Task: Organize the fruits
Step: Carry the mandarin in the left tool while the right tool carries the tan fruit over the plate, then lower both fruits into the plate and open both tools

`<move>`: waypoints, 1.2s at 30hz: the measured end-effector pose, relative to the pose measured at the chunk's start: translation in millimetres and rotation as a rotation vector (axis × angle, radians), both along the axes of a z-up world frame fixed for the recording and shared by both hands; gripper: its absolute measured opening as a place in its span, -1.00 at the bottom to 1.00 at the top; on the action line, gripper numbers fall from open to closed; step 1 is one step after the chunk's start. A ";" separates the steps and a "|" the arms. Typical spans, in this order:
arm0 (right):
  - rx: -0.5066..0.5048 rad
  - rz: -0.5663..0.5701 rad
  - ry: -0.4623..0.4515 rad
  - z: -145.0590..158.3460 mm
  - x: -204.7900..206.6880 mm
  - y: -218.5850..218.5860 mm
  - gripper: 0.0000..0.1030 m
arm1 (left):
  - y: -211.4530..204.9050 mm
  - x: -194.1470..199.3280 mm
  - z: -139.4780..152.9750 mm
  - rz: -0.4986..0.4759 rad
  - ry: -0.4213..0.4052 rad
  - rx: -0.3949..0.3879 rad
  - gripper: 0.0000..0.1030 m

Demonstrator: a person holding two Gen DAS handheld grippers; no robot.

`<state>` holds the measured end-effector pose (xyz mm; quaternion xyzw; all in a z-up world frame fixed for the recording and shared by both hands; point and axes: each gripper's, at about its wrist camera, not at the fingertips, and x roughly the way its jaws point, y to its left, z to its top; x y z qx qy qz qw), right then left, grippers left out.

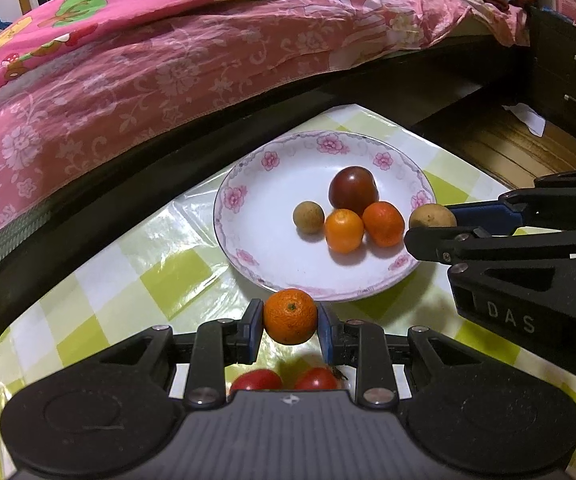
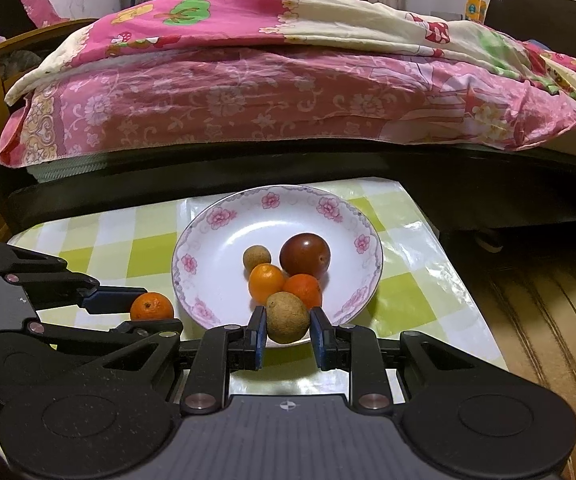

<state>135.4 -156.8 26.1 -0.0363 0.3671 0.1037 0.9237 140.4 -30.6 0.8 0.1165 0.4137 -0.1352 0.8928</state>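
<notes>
A white plate with pink flowers [image 1: 247, 216] [image 2: 215, 240] sits on the checked table and holds a dark red tomato [image 1: 352, 189] [image 2: 304, 255], a small brown longan [image 1: 308, 217] [image 2: 256, 257] and two small oranges [image 1: 344, 230] [image 2: 266, 283]. My left gripper [image 1: 290, 327] [image 2: 143, 312] is shut on an orange mandarin [image 1: 290, 316] [image 2: 151, 306] just outside the plate's near rim. My right gripper [image 2: 288, 334] [image 1: 432, 224] is shut on a brown longan [image 2: 288, 317] [image 1: 432, 217] over the plate's near edge.
Two red tomatoes [image 1: 283, 380] lie on the table under my left gripper. A bed with pink bedding [image 1: 167, 60] [image 2: 288, 88] runs along the table's far side. Wooden floor [image 2: 548, 320] and a dark drawer cabinet [image 1: 568, 80] lie to the right.
</notes>
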 end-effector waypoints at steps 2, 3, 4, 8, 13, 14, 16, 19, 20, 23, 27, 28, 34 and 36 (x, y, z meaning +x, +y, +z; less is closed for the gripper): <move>0.000 0.001 0.001 -1.1 3.6 0.0 -0.61 | 0.2 3.9 -1.8 0.002 0.002 0.000 -0.30; -0.002 0.003 0.001 -1.9 5.5 0.8 -0.61 | 0.0 5.7 -2.8 0.003 0.003 0.000 -0.30; -0.002 0.004 0.002 -2.7 7.4 1.1 -0.61 | -0.4 7.4 -3.9 0.003 0.005 0.000 -0.30; 0.000 0.008 0.006 -6.0 13.4 1.5 -0.61 | -1.7 11.6 -5.0 0.000 0.000 -0.006 -0.30; 0.003 0.005 0.013 -9.5 20.3 0.3 -0.61 | -3.0 18.2 -4.4 -0.003 -0.007 -0.012 -0.30; 0.003 0.004 0.013 -9.9 21.1 0.0 -0.61 | -3.5 19.1 -4.6 -0.004 -0.008 -0.012 -0.30; 0.003 0.004 0.014 -10.9 23.4 -0.4 -0.61 | -3.9 21.4 -5.0 -0.005 -0.008 -0.016 -0.30; 0.006 0.004 0.017 -13.2 27.4 -1.0 -0.61 | -3.7 24.6 -6.3 -0.005 -0.008 -0.019 -0.30; 0.007 0.006 0.019 -14.3 28.8 -1.0 -0.61 | -4.2 25.6 -6.9 -0.007 -0.010 -0.019 -0.30; 0.010 0.008 0.023 -17.2 32.6 -1.2 -0.61 | -5.1 27.8 -8.0 -0.011 -0.015 -0.020 -0.30; 0.020 0.014 0.021 -17.9 36.5 -2.1 -0.61 | -4.5 31.6 -8.9 -0.010 -0.023 -0.021 -0.30; 0.022 0.016 0.019 -17.9 36.8 -2.4 -0.61 | -4.1 32.6 -9.4 -0.010 -0.024 -0.024 -0.30; 0.020 0.014 0.017 -19.2 40.5 -3.4 -0.58 | -5.5 37.5 -13.4 -0.013 -0.023 -0.037 -0.30; 0.021 0.009 0.015 -19.7 41.8 -4.4 -0.56 | -6.5 38.3 -14.6 -0.015 -0.021 -0.038 -0.30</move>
